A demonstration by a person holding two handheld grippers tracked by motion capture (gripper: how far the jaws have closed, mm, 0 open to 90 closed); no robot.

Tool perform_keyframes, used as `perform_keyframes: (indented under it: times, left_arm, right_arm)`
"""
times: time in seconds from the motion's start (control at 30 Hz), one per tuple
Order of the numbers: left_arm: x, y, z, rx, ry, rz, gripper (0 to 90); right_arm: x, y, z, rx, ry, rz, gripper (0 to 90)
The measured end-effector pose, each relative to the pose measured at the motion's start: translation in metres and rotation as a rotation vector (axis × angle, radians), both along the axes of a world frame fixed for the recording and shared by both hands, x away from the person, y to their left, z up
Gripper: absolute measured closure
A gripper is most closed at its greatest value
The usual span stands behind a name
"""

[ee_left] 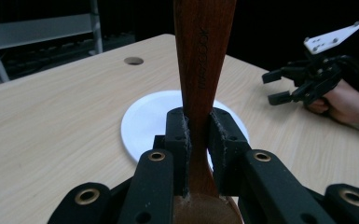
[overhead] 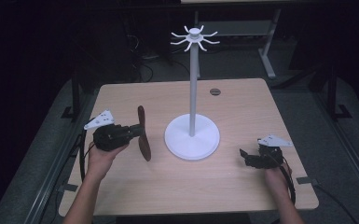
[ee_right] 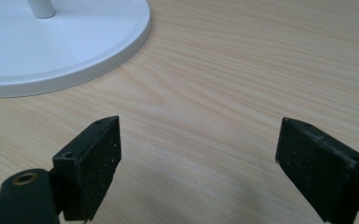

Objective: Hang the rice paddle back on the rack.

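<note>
A dark brown wooden spoon (overhead: 143, 133) stands nearly upright in my left gripper (overhead: 137, 132), left of the white stand. In the left gripper view the two pads (ee_left: 177, 135) press on the spoon's handle (ee_left: 203, 60), which rises out of the top, with the bowl (ee_left: 205, 212) below the jaws. The white stand has a round base (overhead: 192, 138), a tall pole (overhead: 193, 88) and a crown of curved hooks (overhead: 195, 37). My right gripper (overhead: 245, 156) is open low over the table, right of the base, nothing between its fingers (ee_right: 91, 168).
The light wooden table (overhead: 177, 186) has a round cable hole (overhead: 215, 92) near its far edge. Dark floor and a grey desk frame (overhead: 266, 51) lie beyond it. The person's forearms come in from the bottom.
</note>
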State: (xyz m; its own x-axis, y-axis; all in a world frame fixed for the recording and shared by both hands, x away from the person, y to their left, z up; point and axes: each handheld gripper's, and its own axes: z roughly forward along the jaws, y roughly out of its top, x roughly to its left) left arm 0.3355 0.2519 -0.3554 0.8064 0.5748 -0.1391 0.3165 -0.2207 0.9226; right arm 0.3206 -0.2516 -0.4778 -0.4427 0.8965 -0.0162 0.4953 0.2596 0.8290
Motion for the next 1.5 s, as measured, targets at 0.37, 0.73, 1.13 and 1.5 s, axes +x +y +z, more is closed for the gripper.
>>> perform_keyframes:
  times: [0.37, 0.73, 1.13, 1.5]
  left_arm:
    - [0.013, -0.012, 0.034, -0.045, -0.041, -0.039, 78.2]
    - [0.027, -0.030, 0.073, -0.062, -0.096, -0.081, 78.2]
    - [0.041, -0.045, 0.107, -0.069, -0.128, -0.130, 78.2]
    - [0.051, -0.056, 0.135, -0.069, -0.167, -0.147, 78.2]
  right_arm:
    - [0.000, 0.000, 0.000, 0.001, 0.000, 0.000, 13.7]
    - [0.000, 0.000, 0.000, 0.001, 0.000, 0.001, 13.7]
    - [0.000, 0.000, 0.000, 0.001, -0.001, 0.000, 13.7]
    - [0.000, 0.000, 0.000, 0.001, 0.000, 0.001, 13.7]
